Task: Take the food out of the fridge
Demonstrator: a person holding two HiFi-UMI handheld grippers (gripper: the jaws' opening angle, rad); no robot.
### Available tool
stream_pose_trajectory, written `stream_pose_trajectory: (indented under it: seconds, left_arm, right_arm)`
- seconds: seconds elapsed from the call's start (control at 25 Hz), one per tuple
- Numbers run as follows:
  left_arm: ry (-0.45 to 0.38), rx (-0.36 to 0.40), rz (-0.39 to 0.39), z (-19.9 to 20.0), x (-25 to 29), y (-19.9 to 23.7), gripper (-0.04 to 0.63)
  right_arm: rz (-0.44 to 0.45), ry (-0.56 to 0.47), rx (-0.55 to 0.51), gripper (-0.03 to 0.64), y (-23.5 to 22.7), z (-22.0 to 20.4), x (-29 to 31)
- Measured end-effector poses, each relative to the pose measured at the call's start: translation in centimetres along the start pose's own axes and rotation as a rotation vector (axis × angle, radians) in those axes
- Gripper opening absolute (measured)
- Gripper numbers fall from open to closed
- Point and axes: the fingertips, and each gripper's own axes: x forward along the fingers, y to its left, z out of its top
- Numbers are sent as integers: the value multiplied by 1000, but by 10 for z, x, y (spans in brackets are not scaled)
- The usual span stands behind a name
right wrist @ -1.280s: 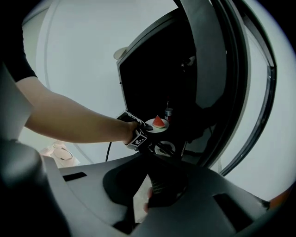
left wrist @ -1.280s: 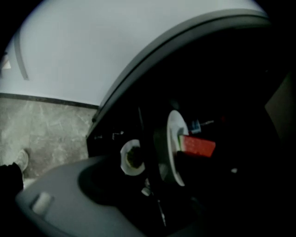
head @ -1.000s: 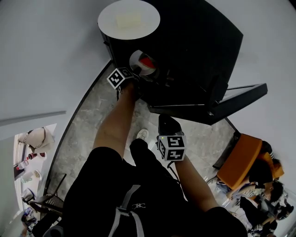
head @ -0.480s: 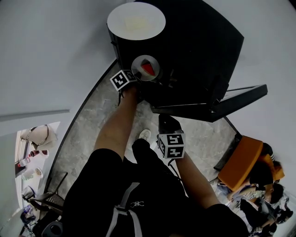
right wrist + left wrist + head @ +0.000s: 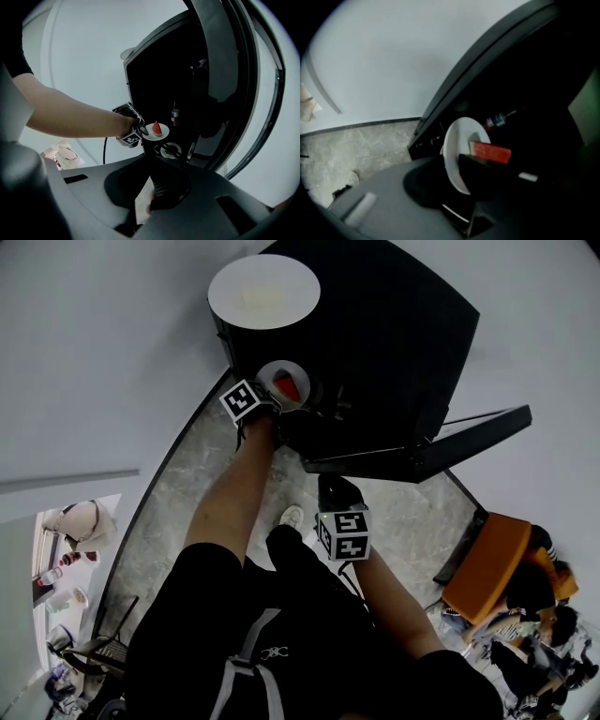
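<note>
A small white plate (image 5: 281,382) carries a red watermelon slice (image 5: 289,388) at the mouth of the open black fridge (image 5: 375,352). My left gripper (image 5: 270,392) is shut on the near rim of the plate (image 5: 458,150); its jaws have just been closing on it. In the left gripper view the watermelon slice (image 5: 490,152) lies on the tilted plate. The right gripper view shows the left gripper (image 5: 139,130) holding the plate (image 5: 157,131) level in front of the shelves. My right gripper (image 5: 334,493) hangs lower by the fridge door, shut and holding nothing.
A large white plate (image 5: 264,292) with a pale piece lies on the fridge top. The door (image 5: 441,451) stands open to the right. Inside are a second small plate (image 5: 169,150) and a bottle (image 5: 175,115). An orange seat (image 5: 487,563) and seated people are at the lower right.
The left gripper has closed on the plate's rim and raised the plate slightly at the fridge opening. The right gripper has stayed where it was.
</note>
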Motion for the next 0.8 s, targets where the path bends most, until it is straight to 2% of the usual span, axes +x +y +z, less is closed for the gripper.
stream_pose_trajectory:
  seconds: [0.08,0.16,0.24,0.36,0.44,0.52,0.64,0.8]
  left_arm:
    - [8,-19,11,-1,-3,3,97]
    - [3,-36,-14,-1,-6,3,86]
    - [-40,-77,-89,7,-7,0,65]
    - [-101,-164,-271,16,-11,-7,30]
    - [-117,-222,-389,15,-15,-11,13]
    - [-125,-282,-473,10,-16,-8,9]
    - [-144,-356,-553,3,-16,5,9]
    - [-157,-371,-587,-3,-25,18,8]
  right_arm:
    - [4,-7,1,-6,1,3,0]
    - [11,-14,1,-6,2,6,0]
    - [18,-18,-1,-6,3,8,0]
    - [23,-16,-3,-6,4,7,0]
    - [26,-11,-5,-6,4,4,0]
    - [29,-3,-13,-6,5,2,0]
    - [28,2,-25,-6,4,-2,0]
    - [19,-3,-37,-6,3,-3,1]
